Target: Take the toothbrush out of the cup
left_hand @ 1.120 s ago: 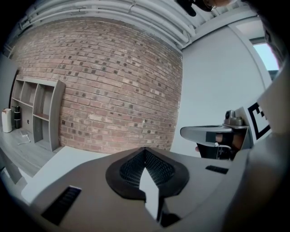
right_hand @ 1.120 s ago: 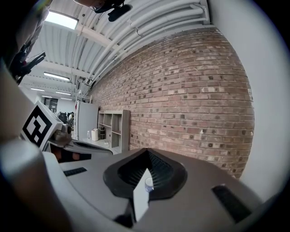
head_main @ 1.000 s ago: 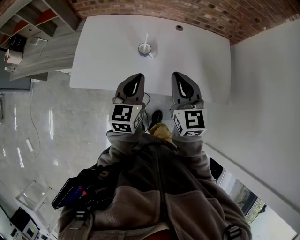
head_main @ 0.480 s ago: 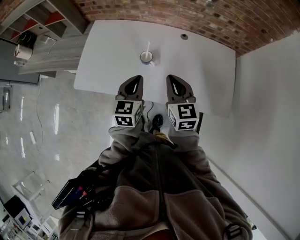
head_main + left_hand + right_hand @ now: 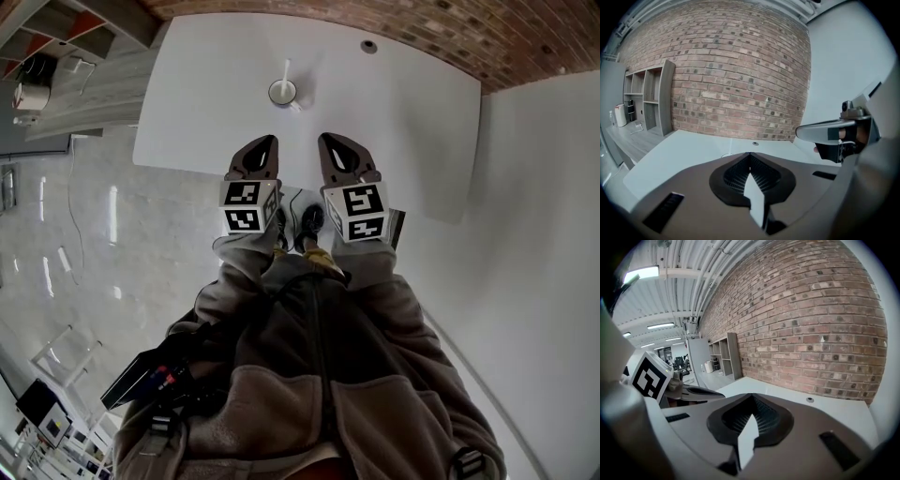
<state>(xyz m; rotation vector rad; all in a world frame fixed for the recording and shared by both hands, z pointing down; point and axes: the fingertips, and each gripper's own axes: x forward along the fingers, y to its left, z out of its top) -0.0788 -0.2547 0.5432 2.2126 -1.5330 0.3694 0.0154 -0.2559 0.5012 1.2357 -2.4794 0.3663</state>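
Note:
A white cup (image 5: 282, 92) stands near the middle of the white table (image 5: 206, 103), with a pale toothbrush (image 5: 286, 73) standing upright in it. My left gripper (image 5: 265, 142) and right gripper (image 5: 330, 140) hang side by side over the table's near edge, well short of the cup. Both are shut and hold nothing. In the left gripper view my own shut jaws (image 5: 750, 153) hide the cup; only a faint strip of the toothbrush (image 5: 731, 144) shows above them. The right gripper (image 5: 806, 132) juts in from the right there. In the right gripper view the jaw tips (image 5: 752, 394) meet.
A round cable hole (image 5: 368, 46) sits at the table's far right. A brick wall (image 5: 731, 75) runs behind the table and a white wall (image 5: 534, 187) closes the right side. Grey shelves (image 5: 56, 56) stand at the left. Glossy floor (image 5: 84, 262) lies in front.
Both grippers have come forward over the table's near edge and drawn a little closer together. The cup and toothbrush have not moved.

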